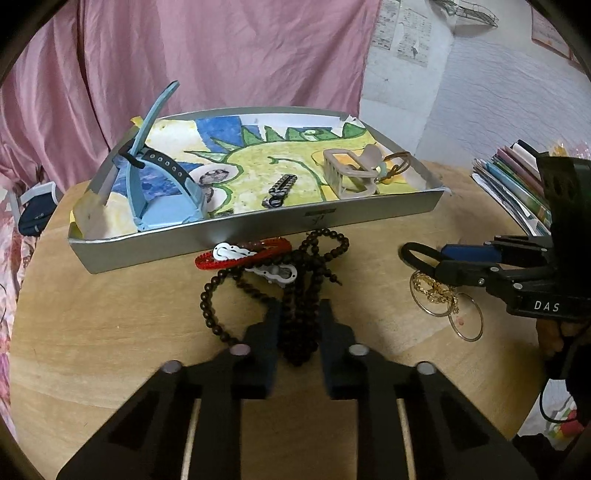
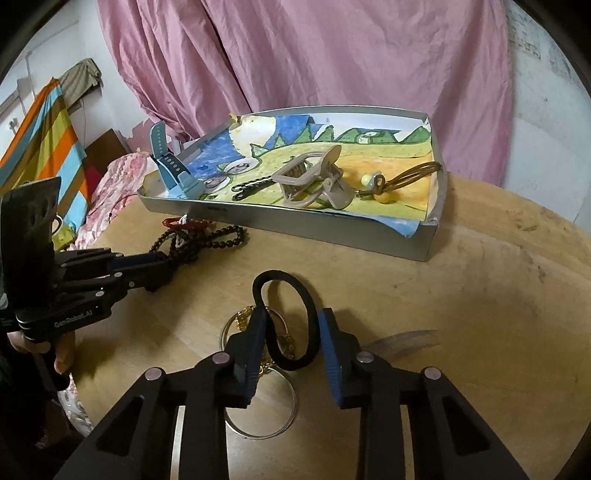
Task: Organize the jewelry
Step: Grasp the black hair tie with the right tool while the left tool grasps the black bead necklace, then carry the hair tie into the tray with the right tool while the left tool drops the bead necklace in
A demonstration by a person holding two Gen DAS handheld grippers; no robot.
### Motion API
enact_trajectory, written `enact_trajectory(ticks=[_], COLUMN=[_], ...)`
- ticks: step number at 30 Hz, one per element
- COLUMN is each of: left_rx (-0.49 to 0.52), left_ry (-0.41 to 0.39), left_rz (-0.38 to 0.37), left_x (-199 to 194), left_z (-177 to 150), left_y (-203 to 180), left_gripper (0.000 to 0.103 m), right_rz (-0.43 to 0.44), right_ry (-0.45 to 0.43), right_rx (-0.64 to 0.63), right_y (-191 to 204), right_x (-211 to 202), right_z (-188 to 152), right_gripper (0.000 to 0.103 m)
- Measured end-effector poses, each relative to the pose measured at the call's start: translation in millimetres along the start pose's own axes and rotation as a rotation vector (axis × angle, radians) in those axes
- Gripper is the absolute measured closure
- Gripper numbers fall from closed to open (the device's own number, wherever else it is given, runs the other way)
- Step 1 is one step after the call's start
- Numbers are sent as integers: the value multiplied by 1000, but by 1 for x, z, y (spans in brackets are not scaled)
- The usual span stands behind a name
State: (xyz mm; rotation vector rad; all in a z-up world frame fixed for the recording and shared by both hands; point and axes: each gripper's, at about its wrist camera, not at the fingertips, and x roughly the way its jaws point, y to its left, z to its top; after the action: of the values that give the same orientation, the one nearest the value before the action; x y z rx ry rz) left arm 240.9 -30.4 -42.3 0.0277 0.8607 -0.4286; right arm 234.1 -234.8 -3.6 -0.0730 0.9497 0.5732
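Across the top of both views we see a pink curtain (image 2: 314, 62) hanging in loose folds; at the upper right of the left wrist view a pale wall (image 1: 491, 107) carries printed paper sheets (image 1: 402, 33), with a wire rack (image 1: 469, 13) above them; the round wooden table (image 2: 480, 314) fills the lower half of each frame, lit warmly; at the right edge of the left view we see a stack of books (image 1: 517, 181); at the upper left of the right wrist view a striped cloth (image 2: 48, 129) in orange, blue and green leans by a white wall (image 2: 48, 40), with floral bedding (image 2: 110, 192) below it.
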Motion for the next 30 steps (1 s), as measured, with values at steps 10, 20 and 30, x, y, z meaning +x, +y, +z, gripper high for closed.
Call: enact_trajectory(ticks=[10,20,30], left_rx=[-31,-49,-65], left_ry=[-18,-63,-175], left_rz=[-64,-127,-155], left_x=[-11,-28,-62], left_z=[-5,-9,6], left_y=[-4,-15,-15], left_gripper=[100,100,100], right_rz=[37,40,43], right_ry=[-15,-56,-122], right_rx=[42,65,76], right_y=[-3,-4,-2], right_x=[-6,-19,-35], right_z=[-4,-8,-4], right_gripper=[95,98,98])
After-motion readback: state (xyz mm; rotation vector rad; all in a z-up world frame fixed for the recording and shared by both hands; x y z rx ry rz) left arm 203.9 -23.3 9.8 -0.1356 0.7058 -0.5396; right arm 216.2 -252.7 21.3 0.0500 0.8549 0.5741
